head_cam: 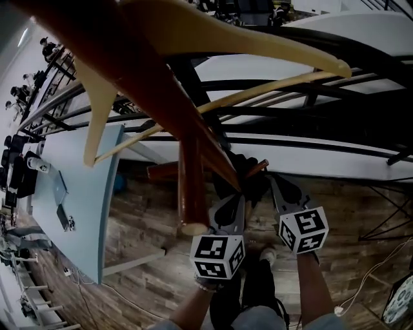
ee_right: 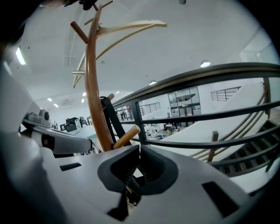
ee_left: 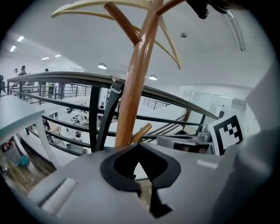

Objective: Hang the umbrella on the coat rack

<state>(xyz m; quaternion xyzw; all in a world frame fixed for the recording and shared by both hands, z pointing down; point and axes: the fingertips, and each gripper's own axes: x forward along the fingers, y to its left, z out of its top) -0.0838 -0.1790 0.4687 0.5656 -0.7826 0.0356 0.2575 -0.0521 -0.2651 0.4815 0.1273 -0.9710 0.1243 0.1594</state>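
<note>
The coat rack's brown pole (head_cam: 187, 180) runs down from the top left, with pale curved arms (head_cam: 258, 38) near my head. Both grippers are raised at the pole's lower part. The left gripper (head_cam: 236, 196) and right gripper (head_cam: 272, 180) flank a short brown peg (head_cam: 257, 167) and a dark mass (head_cam: 248, 184) that I cannot identify. In the left gripper view the jaws (ee_left: 139, 151) are shut below the peg (ee_left: 141, 132). In the right gripper view the jaws (ee_right: 139, 151) are shut too, beside the peg (ee_right: 127, 135). No umbrella shows clearly. A dark shape (ee_left: 205, 6) sits by the rack's top.
A dark metal railing (ee_left: 65, 78) with a slanted black post (ee_left: 107, 118) runs just behind the rack, over a drop to a lower floor. A pale blue table (head_cam: 90, 193) stands at the left on the wood floor (head_cam: 148, 238). A white cable (head_cam: 368, 277) lies at the right.
</note>
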